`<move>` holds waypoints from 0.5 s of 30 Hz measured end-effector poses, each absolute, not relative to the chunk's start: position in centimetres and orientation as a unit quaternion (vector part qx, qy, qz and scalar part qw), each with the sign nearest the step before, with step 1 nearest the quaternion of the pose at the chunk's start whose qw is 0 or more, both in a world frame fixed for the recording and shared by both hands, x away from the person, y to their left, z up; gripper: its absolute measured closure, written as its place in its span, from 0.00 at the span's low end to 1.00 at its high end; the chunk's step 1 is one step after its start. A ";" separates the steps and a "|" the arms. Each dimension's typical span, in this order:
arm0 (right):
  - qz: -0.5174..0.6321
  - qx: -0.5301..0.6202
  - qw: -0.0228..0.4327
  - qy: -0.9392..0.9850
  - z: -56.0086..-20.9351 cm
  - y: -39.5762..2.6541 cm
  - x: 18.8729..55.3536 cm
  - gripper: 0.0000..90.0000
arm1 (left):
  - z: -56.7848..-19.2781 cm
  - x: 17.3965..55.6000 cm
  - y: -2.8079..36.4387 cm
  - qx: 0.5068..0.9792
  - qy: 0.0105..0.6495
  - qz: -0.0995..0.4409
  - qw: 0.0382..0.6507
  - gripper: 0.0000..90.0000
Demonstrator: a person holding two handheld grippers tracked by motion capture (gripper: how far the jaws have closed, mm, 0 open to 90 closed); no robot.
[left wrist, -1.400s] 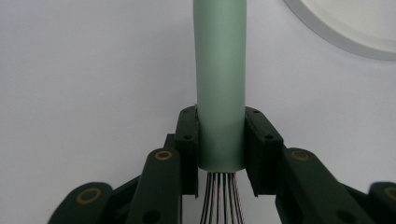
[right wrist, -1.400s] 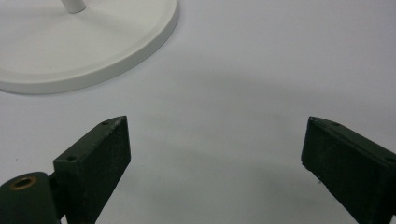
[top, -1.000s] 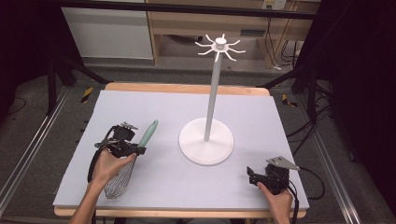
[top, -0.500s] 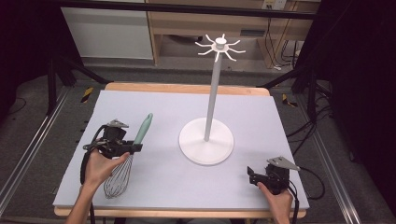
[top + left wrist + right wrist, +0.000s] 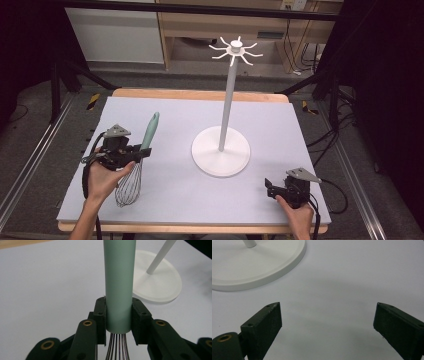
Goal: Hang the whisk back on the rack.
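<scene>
**Ana:** High view first: where does the left hand sit?

**Ben:** At about eight o'clock on the grey table mat [image 5: 190, 200]. The forearm comes in from the bottom edge and the left hand [image 5: 102, 177] cups the left gripper [image 5: 142, 152] from below, its jaws pointing toward three o'clock.

**Ana:** Are those jaws gripping anything?

**Ben:** Yes. In the left gripper view the two black pads clamp the pale green cylindrical handle of the wire balloon whisk [image 5: 118, 290], right at its lower end where the metal wires come out.

**Ana:** Which way does the whisk run?

**Ben:** In the high view its long axis goes from roughly six to twelve o'clock, leaning slightly toward one. The handle tip points away from the person, and the wire cage [image 5: 128, 187] lies at the near end, toward the table's front edge.

**Ana:** And the other side?

**Ben:** The right hand [image 5: 295, 210] is at five o'clock, near the front right corner. The right gripper [image 5: 327, 322] has its jaws wide apart with bare mat between them. The white round-based hook stand [image 5: 220, 150] stands at the centre, well apart from the whisk.
</scene>
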State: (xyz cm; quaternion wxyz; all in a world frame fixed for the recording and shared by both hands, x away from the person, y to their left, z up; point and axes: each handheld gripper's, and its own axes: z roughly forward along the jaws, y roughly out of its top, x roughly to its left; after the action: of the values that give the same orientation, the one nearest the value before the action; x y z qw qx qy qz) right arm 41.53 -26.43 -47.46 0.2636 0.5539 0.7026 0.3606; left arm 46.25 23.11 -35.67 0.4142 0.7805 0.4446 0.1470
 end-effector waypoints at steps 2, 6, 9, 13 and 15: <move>0.361 0.554 0.263 0.702 -47.5 -26.4 41.5 0.10 | -35.4 46.1 23.1 0.775 0.442 0.155 0.425 0.76; 0.360 0.554 0.264 0.702 -47.5 -26.4 41.5 0.10 | -35.0 45.8 23.0 0.765 0.435 0.166 0.444 0.76; 0.361 0.554 0.264 0.703 -47.5 -26.5 41.6 0.10 | -34.7 45.6 23.0 0.759 0.432 0.173 0.456 0.76; 0.361 0.554 0.265 0.701 -47.4 -26.4 41.5 0.10 | -34.4 45.5 22.9 0.750 0.429 0.181 0.470 0.76; 0.361 0.555 0.265 0.701 -47.5 -26.5 41.6 0.10 | -34.2 45.5 22.8 0.747 0.426 0.187 0.476 0.76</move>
State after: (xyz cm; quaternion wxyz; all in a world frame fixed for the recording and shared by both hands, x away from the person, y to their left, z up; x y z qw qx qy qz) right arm 41.56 -26.47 -47.46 0.2651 0.5548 0.7014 0.3606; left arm 45.47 22.81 -34.20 0.4755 0.7467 0.4257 0.1872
